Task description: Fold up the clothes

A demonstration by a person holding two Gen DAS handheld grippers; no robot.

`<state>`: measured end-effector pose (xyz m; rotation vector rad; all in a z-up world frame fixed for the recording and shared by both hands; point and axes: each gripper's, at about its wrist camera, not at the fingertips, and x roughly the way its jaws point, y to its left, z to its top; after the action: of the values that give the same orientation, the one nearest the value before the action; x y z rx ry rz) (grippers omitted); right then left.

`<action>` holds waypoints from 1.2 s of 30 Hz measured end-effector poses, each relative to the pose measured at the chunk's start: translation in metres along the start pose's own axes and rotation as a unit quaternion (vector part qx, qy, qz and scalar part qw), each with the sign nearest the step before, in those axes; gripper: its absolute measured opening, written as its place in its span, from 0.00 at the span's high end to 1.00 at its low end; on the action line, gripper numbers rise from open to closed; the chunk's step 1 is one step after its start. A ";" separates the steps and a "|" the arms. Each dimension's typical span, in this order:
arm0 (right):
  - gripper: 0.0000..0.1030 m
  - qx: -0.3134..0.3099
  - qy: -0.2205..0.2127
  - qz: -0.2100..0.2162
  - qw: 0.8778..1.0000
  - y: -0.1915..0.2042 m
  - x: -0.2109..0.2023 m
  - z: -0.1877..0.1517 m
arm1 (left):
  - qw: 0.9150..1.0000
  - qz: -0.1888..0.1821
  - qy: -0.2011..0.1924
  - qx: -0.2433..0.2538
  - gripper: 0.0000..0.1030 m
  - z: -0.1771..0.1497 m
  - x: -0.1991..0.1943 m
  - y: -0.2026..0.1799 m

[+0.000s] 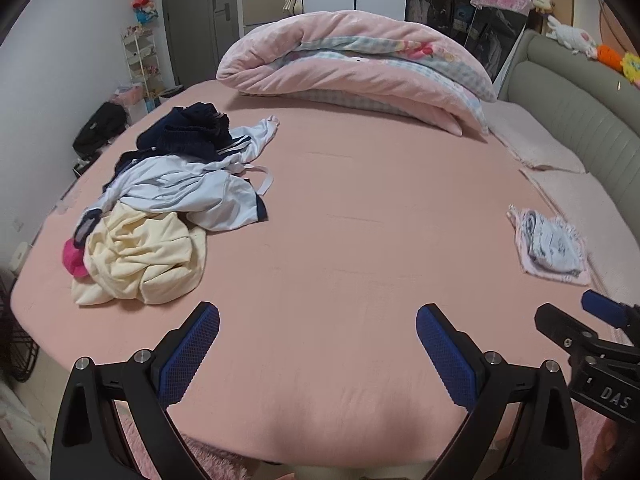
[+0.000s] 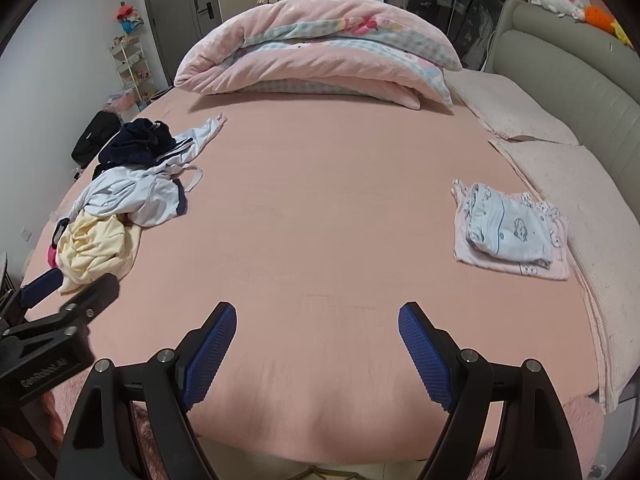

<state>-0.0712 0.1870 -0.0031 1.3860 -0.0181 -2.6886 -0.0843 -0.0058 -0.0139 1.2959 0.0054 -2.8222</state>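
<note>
A heap of unfolded clothes [image 1: 168, 204] lies on the left of the pink bed [image 1: 360, 220]: a cream garment [image 1: 140, 260] nearest, a white and navy top [image 1: 188, 188] behind it, a dark navy piece [image 1: 188, 128] at the back. The heap also shows in the right wrist view [image 2: 128, 188]. A small folded stack [image 2: 512, 232], light blue on pink, lies at the right; it also shows in the left wrist view [image 1: 548, 244]. My left gripper [image 1: 318, 320] is open and empty above the bed's near edge. My right gripper [image 2: 318, 318] is open and empty beside it.
A rolled pink quilt [image 1: 352, 64] lies across the far end of the bed. A grey padded headboard [image 1: 580, 120] and pale pink pillows [image 2: 560, 184] run along the right side. A black bag [image 1: 100, 128] and a white shelf rack [image 1: 140, 60] stand on the floor at the left.
</note>
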 end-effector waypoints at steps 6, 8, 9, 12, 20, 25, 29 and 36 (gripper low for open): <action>0.19 -0.004 0.002 -0.004 1.000 -0.001 -0.013 -0.019 | 1.000 0.000 0.011 -0.004 0.03 -0.022 -0.012 -0.013; 0.19 0.000 0.006 -0.009 1.000 -0.004 -0.016 -0.028 | 1.000 0.001 0.015 -0.003 0.03 -0.030 -0.015 -0.017; 0.19 0.005 0.008 -0.011 1.000 -0.005 -0.017 -0.033 | 1.000 -0.001 0.018 -0.004 0.03 -0.035 -0.017 -0.018; 0.19 0.016 0.012 -0.015 1.000 -0.010 -0.022 -0.046 | 1.000 -0.004 0.020 0.001 0.03 -0.047 -0.024 -0.025; 0.19 0.033 0.007 -0.028 0.999 -0.019 -0.032 -0.063 | 1.000 -0.002 0.019 0.004 0.03 -0.059 -0.032 -0.033; 0.19 0.035 0.000 -0.031 0.999 -0.019 -0.037 -0.068 | 1.000 -0.006 0.018 0.006 0.03 -0.064 -0.036 -0.041; 0.19 0.034 0.002 -0.030 0.999 -0.016 -0.038 -0.070 | 1.000 -0.007 0.020 0.000 0.03 -0.066 -0.037 -0.043; 0.19 0.033 0.005 -0.031 0.999 -0.012 -0.037 -0.073 | 1.000 -0.010 0.023 -0.012 0.03 -0.067 -0.037 -0.040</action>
<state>0.0077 0.2063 -0.0162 1.4409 -0.0653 -2.7552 -0.0108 0.0368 -0.0301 1.3627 0.0524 -2.7992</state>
